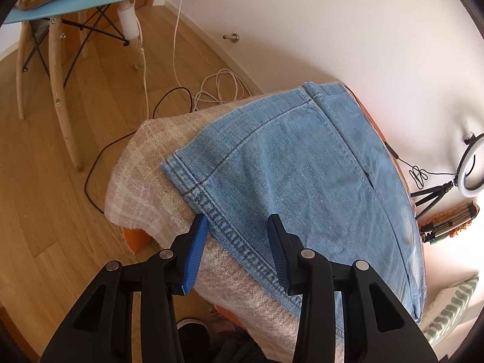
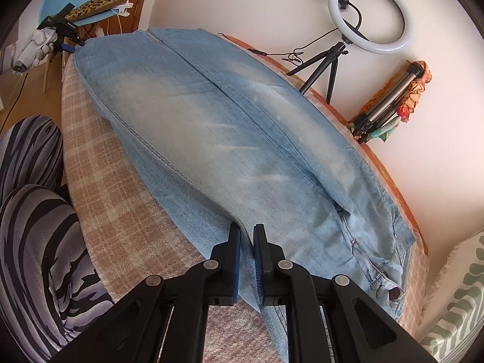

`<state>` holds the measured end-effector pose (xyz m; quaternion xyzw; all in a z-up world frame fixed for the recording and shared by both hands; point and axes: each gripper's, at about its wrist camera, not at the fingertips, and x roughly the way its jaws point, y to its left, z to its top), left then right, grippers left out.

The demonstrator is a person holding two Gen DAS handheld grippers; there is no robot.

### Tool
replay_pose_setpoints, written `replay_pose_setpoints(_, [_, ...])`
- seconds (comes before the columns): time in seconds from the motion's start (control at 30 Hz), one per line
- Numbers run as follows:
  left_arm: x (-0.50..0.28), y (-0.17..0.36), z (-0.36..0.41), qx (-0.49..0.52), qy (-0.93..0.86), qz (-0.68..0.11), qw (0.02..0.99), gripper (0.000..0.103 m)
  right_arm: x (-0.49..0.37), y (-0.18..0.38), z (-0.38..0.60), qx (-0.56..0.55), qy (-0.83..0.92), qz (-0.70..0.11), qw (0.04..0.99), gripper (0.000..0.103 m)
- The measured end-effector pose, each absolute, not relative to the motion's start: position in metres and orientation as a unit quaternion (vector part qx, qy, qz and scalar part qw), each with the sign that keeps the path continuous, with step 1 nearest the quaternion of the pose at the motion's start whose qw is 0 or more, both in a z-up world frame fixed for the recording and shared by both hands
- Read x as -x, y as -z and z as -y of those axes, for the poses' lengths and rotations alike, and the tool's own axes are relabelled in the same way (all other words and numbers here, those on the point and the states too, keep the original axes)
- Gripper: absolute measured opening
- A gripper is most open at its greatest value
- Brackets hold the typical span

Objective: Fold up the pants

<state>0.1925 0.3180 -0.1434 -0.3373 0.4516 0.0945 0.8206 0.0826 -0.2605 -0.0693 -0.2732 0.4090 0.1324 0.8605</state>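
Light blue jeans (image 2: 230,139) lie flat along a table covered by a beige checked cloth (image 2: 99,163), legs stacked, waistband with a button at the near right. In the left wrist view the hem end of the jeans (image 1: 296,175) lies on the cloth (image 1: 142,175). My left gripper (image 1: 239,220) is open, its blue pads either side of the hem edge, just above it. It also shows far off in the right wrist view (image 2: 65,47). My right gripper (image 2: 246,230) is shut on the near edge of the jeans by the seat.
A ring light on a tripod (image 2: 370,15) and a folded tripod (image 2: 384,106) stand against the wall behind the table. A blue chair (image 1: 60,9) and cables (image 1: 211,87) are on the wooden floor. My patterned legs (image 2: 33,211) are at the left. A cushion (image 2: 456,296) lies right.
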Motion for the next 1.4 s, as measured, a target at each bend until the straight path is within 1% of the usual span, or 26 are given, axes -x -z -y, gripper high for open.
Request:
replay_pose_setpoints(0.03, [-0.194, 0.144, -0.318, 0.338, -0.096, -0.453, 0.82, 0.04, -0.082, 0.069, 0.26, 0.274, -0.132, -0.409, 0.861, 0.006])
replay_pose_setpoints(0.07, [-0.196, 0.144, -0.318, 0.341, -0.093, -0.451, 0.819, 0.046, -0.082, 0.068, 0.26, 0.275, -0.132, -0.408, 0.861, 0.006])
replay_pose_setpoints(0.1, [-0.199, 0.143, -0.317, 0.344, -0.09, -0.45, 0.819, 0.054, -0.082, 0.068, 0.26, 0.276, -0.131, -0.408, 0.86, 0.006])
replay_pose_setpoints(0.13, [-0.201, 0.143, -0.316, 0.345, -0.09, -0.448, 0.82, 0.058, -0.082, 0.069, 0.26, 0.276, -0.13, -0.408, 0.86, 0.006])
replay_pose_setpoints(0.17, [-0.203, 0.142, -0.314, 0.342, -0.092, -0.447, 0.821, 0.06, -0.083, 0.07, 0.259, 0.276, -0.129, -0.409, 0.86, 0.006])
replay_pose_setpoints(0.23, [-0.207, 0.142, -0.31, 0.337, -0.102, -0.441, 0.825, 0.061, -0.083, 0.072, 0.259, 0.278, -0.127, -0.41, 0.859, 0.006])
replay_pose_setpoints(0.27, [-0.208, 0.142, -0.309, 0.336, -0.107, -0.436, 0.828, 0.059, -0.084, 0.073, 0.259, 0.278, -0.126, -0.411, 0.859, 0.006])
replay_pose_setpoints(0.3, [-0.209, 0.143, -0.309, 0.334, -0.115, -0.433, 0.829, 0.033, -0.084, 0.073, 0.259, 0.276, -0.125, -0.412, 0.86, 0.006])
replay_pose_setpoints(0.33, [-0.21, 0.146, -0.309, 0.333, -0.128, -0.435, 0.827, 0.017, -0.083, 0.073, 0.259, 0.274, -0.123, -0.411, 0.861, 0.006])
replay_pose_setpoints(0.37, [-0.21, 0.149, -0.312, 0.348, -0.127, -0.43, 0.823, 0.01, -0.083, 0.072, 0.259, 0.273, -0.123, -0.41, 0.862, 0.006])
replay_pose_setpoints(0.43, [-0.205, 0.149, -0.314, 0.367, -0.128, -0.411, 0.824, 0.009, -0.079, 0.069, 0.259, 0.271, -0.122, -0.407, 0.864, 0.006])
replay_pose_setpoints(0.6, [-0.198, 0.128, -0.304, 0.359, -0.114, -0.374, 0.847, 0.007, -0.066, 0.055, 0.259, 0.275, -0.104, -0.384, 0.875, 0.003])
replay_pose_setpoints(0.73, [-0.2, 0.09, -0.295, 0.342, -0.101, -0.336, 0.872, 0.007, -0.061, 0.035, 0.261, 0.277, -0.083, -0.354, 0.89, 0.0])
replay_pose_setpoints(0.97, [-0.214, 0.029, -0.282, 0.317, -0.08, -0.273, 0.905, 0.006, -0.067, -0.008, 0.268, 0.275, -0.047, -0.304, 0.911, 0.0])
replay_pose_setpoints(1.2, [-0.268, -0.016, -0.27, 0.304, -0.071, -0.242, 0.919, 0.006, -0.112, -0.054, 0.284, 0.295, -0.019, -0.269, 0.917, 0.0])
replay_pose_setpoints(1.4, [-0.333, -0.039, -0.241, 0.266, -0.08, -0.235, 0.932, 0.006, -0.188, -0.061, 0.304, 0.316, -0.002, -0.282, 0.906, 0.0])
